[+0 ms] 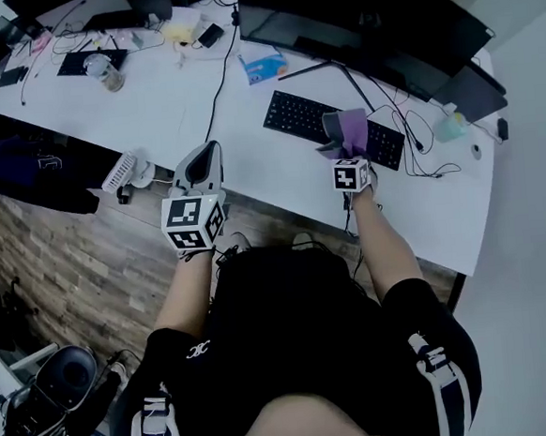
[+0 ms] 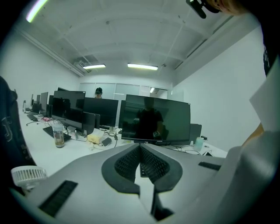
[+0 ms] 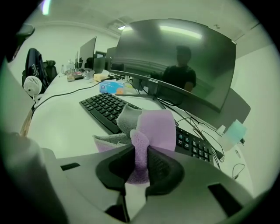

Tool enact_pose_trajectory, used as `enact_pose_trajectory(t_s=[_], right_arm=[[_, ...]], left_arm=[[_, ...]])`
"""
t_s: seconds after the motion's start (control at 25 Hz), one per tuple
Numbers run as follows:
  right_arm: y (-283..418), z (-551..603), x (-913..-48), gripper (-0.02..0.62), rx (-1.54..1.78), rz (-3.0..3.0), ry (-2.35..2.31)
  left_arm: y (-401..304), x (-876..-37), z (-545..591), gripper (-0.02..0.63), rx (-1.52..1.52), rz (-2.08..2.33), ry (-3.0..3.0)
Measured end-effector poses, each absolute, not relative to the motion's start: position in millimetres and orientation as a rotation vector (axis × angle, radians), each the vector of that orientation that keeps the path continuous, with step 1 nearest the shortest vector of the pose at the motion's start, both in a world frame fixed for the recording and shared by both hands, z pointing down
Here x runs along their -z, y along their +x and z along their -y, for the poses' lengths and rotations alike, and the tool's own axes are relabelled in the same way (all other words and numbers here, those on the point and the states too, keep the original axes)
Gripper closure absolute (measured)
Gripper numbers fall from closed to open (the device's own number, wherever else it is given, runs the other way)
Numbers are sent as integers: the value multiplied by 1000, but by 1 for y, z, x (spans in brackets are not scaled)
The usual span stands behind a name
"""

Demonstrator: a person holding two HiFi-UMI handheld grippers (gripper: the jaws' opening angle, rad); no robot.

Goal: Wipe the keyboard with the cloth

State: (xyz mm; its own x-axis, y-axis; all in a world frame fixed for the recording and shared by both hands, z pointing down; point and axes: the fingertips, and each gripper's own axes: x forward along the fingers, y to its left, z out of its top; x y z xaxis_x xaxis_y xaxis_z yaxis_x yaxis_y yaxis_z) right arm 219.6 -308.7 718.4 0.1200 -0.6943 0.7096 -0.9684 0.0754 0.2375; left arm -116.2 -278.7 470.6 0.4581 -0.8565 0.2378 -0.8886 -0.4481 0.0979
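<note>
Cloth is clamped between the closed jaws of the right gripper, bunched so that its purple folds project beyond the tips. This presents fabric, not jaw, to the keys. It hangs over the right half of the keyboard, which lies on the white desk just in front of the monitor. Contact with the keys cannot be confirmed. Left gripper is held at the desk edge, well clear, jaws pressed together on nothing. Cables run beside the keyboard's right end and a small bottle stands near. A wide stroke could snag them.
</note>
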Motion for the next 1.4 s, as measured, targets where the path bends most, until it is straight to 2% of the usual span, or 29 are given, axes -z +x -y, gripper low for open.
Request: enact_pose_trajectory(t_s=[0.48, 0.96, 1.4], right_arm=[[159, 335, -720, 512, -479, 1693, 1618], [69, 378, -719, 511, -425, 1824, 1428], [36, 397, -715, 511, -429, 1858, 1380]], left_arm=[[-170, -475, 274, 595, -215, 1603, 2427], [-208, -472, 273, 595, -216, 1697, 2357], [-233, -464, 272, 595, -218, 1770, 2315]])
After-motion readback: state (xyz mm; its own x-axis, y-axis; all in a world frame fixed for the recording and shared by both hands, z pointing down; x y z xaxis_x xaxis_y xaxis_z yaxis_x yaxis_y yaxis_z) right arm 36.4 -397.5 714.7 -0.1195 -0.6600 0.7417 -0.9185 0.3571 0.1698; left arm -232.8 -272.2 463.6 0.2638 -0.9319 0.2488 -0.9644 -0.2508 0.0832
